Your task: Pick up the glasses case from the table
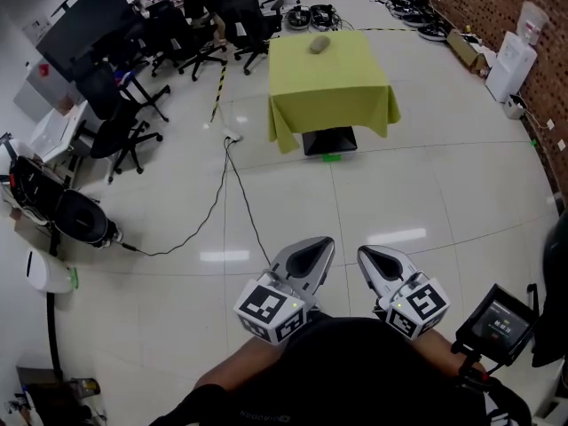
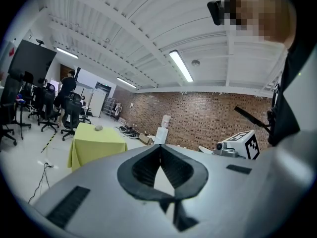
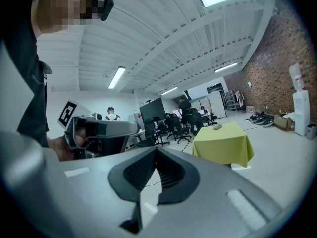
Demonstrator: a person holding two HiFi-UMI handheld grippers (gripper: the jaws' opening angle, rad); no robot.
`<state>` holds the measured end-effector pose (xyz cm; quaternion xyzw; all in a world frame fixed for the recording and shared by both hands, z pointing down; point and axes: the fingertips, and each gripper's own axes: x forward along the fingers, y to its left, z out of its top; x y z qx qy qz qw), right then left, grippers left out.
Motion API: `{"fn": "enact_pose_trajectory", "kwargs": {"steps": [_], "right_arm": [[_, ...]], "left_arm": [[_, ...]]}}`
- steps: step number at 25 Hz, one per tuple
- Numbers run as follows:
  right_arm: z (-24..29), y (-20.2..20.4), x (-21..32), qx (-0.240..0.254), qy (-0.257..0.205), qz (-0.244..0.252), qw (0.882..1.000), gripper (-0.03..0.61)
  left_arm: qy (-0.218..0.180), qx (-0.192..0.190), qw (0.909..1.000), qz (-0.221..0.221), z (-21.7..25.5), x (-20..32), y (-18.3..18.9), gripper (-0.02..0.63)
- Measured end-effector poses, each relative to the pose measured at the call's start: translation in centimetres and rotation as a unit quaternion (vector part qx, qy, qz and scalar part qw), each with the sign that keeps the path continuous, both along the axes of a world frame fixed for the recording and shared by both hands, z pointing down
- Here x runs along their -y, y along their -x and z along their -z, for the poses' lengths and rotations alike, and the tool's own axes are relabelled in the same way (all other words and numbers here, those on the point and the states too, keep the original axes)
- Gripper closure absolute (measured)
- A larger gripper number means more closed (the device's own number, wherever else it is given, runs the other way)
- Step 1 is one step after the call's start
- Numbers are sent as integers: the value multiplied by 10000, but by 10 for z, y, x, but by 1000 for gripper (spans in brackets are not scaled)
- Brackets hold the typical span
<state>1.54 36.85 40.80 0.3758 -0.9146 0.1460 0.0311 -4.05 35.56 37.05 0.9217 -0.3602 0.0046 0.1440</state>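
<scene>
Left gripper (image 1: 311, 254) and right gripper (image 1: 376, 260) are held side by side close to the body, both with the jaws closed tip to tip and nothing between them. The case (image 1: 319, 44) is lying on the table (image 1: 330, 91), which is covered with a yellow-green cloth, near the far edge of the tabletop and about midway between its far corners. The table is well apart from the grippers, across a stretch of floor. The step in hand is judged to be the approach, with no reach begun yet. For the next move, the table must be reached first; then one gripper should be opened wide enough for the case and brought over the near edge to it.
</scene>
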Motion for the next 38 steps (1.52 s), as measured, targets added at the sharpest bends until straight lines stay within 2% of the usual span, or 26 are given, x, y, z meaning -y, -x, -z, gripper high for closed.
{"fn": "enact_pose_trajectory", "kwargs": {"steps": [11, 31, 38], "right_arm": [[-12, 77, 53, -164, -37, -94, 9998, 577], [0, 89, 61, -379, -24, -96, 9992, 577], [2, 93, 65, -394, -142, 8, 9991, 577]], "left_arm": [[5, -101, 9998, -154, -15, 57, 75, 607], [52, -226, 9994, -248, -7, 67, 86, 607], [-32, -236, 9997, -86, -4, 70, 91, 607]]}}
